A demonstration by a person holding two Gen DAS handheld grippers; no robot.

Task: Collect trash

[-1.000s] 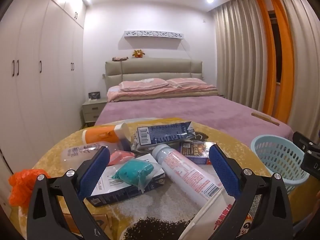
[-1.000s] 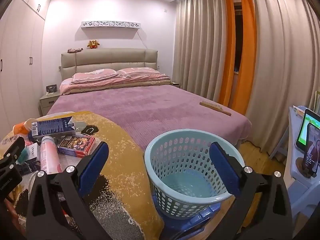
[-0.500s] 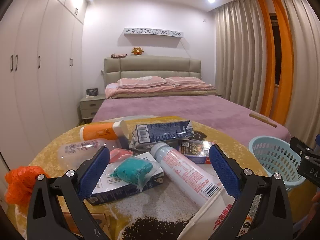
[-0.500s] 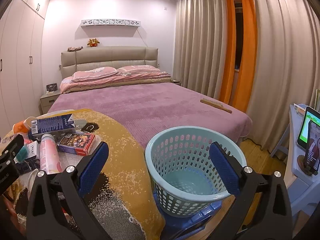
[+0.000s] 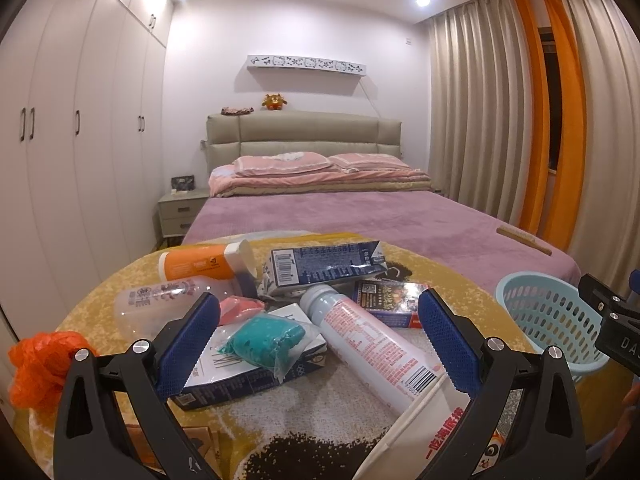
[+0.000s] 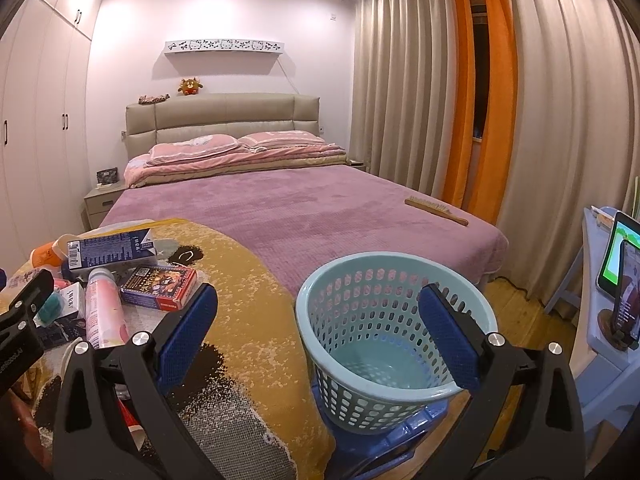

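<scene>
left gripper (image 5: 318, 340): jaws apart, empty | white spray can (image 5: 368, 342): lies on the surface between the jaws, looks light, stiff, slippery, so take it across the middle | right gripper (image 6: 318, 340): jaws apart, empty, basket (image 6: 394, 344) just ahead

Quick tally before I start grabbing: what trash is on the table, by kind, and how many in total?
Bottles and tubes: 3, namely the orange-labelled tube, the clear plastic bottle and the pink-printed white spray can.
Cartons and boxes: 4, namely the blue milk carton, the dark picture box, the white-and-navy flat box and the white red-lettered box.
Bags and wrappers: 3, namely the teal pouch, the pink wrapper and the orange plastic bag.
Total: 10 visible.
</scene>
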